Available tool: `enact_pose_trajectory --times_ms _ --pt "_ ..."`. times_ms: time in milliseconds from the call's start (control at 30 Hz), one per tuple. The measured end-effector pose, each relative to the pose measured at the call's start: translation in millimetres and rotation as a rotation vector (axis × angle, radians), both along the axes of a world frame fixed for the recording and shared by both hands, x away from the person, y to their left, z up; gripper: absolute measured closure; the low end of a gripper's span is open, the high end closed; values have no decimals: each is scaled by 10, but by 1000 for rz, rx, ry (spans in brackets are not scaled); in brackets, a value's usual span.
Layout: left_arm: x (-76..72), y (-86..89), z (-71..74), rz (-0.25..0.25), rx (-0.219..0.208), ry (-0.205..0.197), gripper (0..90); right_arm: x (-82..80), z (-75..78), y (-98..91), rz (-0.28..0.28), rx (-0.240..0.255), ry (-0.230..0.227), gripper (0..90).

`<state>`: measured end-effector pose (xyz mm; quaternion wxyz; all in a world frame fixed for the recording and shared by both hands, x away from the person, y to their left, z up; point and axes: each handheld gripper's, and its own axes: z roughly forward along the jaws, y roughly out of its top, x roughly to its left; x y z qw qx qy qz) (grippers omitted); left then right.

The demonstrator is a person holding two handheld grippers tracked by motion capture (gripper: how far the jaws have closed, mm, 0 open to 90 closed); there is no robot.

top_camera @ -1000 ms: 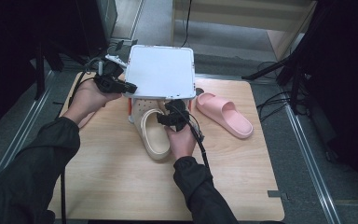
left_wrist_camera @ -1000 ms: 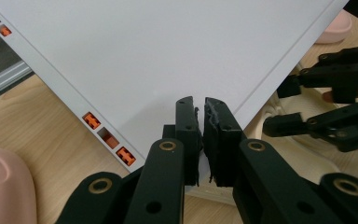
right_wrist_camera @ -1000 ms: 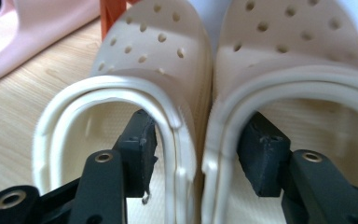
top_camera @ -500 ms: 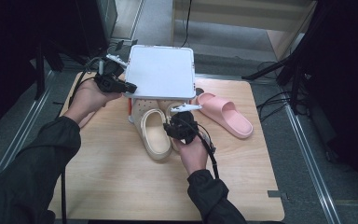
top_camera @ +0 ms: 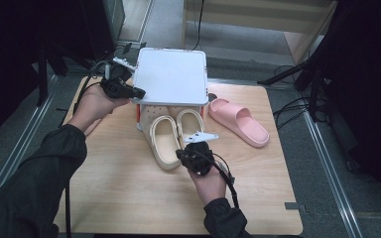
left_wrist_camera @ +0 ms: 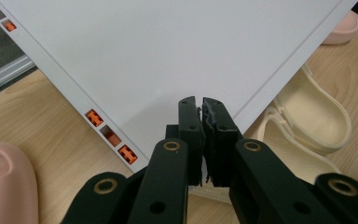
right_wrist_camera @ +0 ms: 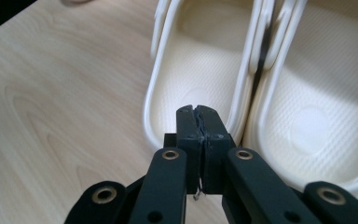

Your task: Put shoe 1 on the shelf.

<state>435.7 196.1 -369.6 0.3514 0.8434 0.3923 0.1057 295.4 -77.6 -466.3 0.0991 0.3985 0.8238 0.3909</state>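
Resting heels-out under the white shelf panel [top_camera: 171, 75] at the counter [top_camera: 109, 198] back edge: two cream clogs [top_camera: 164, 141], side by side. One pink slipper [top_camera: 239, 121] right, apart. Bare front half. Right gripper [top_camera: 194, 154], just closed, empty, at the clog heels. Left gripper [top_camera: 124, 89] pinched shut at the panel's edge; grip unclear.

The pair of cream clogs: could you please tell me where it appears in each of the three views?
High view: the cream clogs lie mid-table, toes under the white rack.
Left gripper view: right edge, beneath the rack's corner.
Right gripper view: upper middle and right, heels toward the shut jaws.
Shared landmark: the wooden table.
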Motion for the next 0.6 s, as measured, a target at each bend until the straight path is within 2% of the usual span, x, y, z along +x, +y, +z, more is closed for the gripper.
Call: enact_pose_trajectory --times_ms 233,367,600 --pt "-5 -7 2 4 6 -2 863 -192 -159 -49 57 -53 -8 900" --pt "-2 -4 2 5 4 2 862 -222 -224 -39 74 -67 4 900" --pt "-11 -15 2 8 11 -5 863 -213 -380 63 110 -127 19 900"
